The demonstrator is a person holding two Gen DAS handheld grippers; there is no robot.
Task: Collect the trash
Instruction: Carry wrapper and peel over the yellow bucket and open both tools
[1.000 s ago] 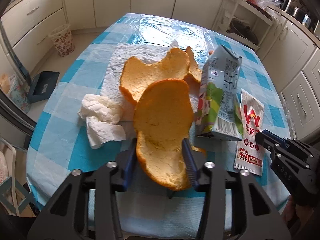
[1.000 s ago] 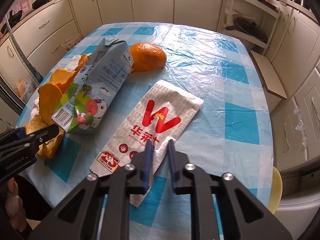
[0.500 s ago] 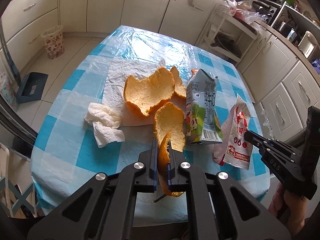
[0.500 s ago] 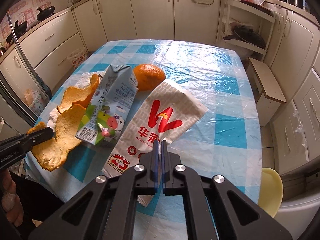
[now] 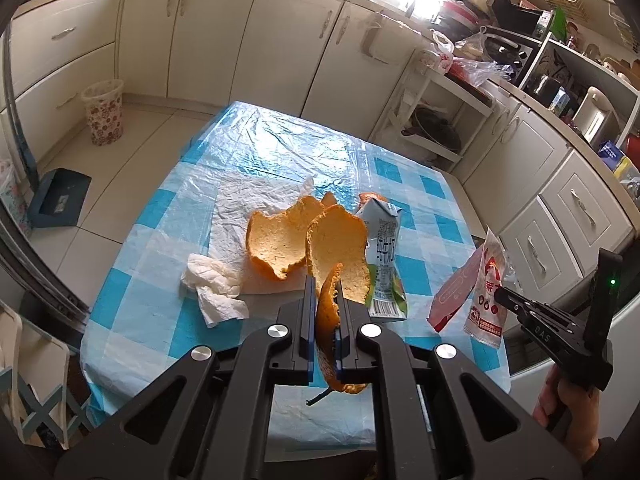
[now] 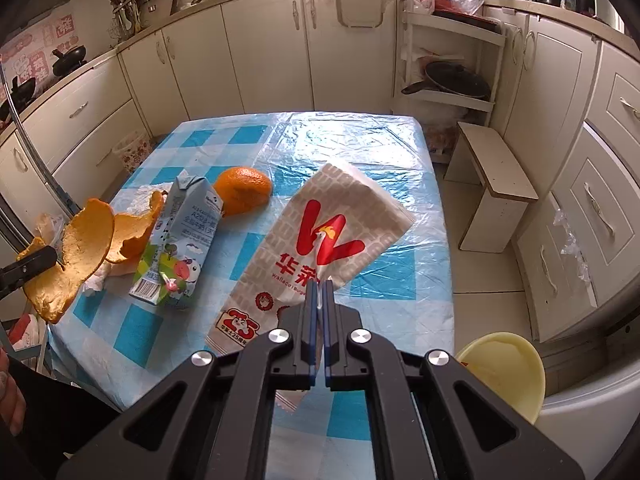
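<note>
My left gripper is shut on a large orange peel and holds it above the table; the peel also shows in the right wrist view. My right gripper is shut on a white and red paper wrapper, lifted off the table; the wrapper also shows in the left wrist view. On the blue checked table lie a second orange peel, a milk carton, a crumpled white tissue and a rounded orange peel half.
A patterned waste basket stands on the floor far left by the cabinets. A yellow bowl sits low at the right of the table. A small wooden stool stands right of the table. Cabinets surround the room.
Both grippers closed, the left on the orange peel and the right on the wrapper, then rose and pulled back from the table with them.
</note>
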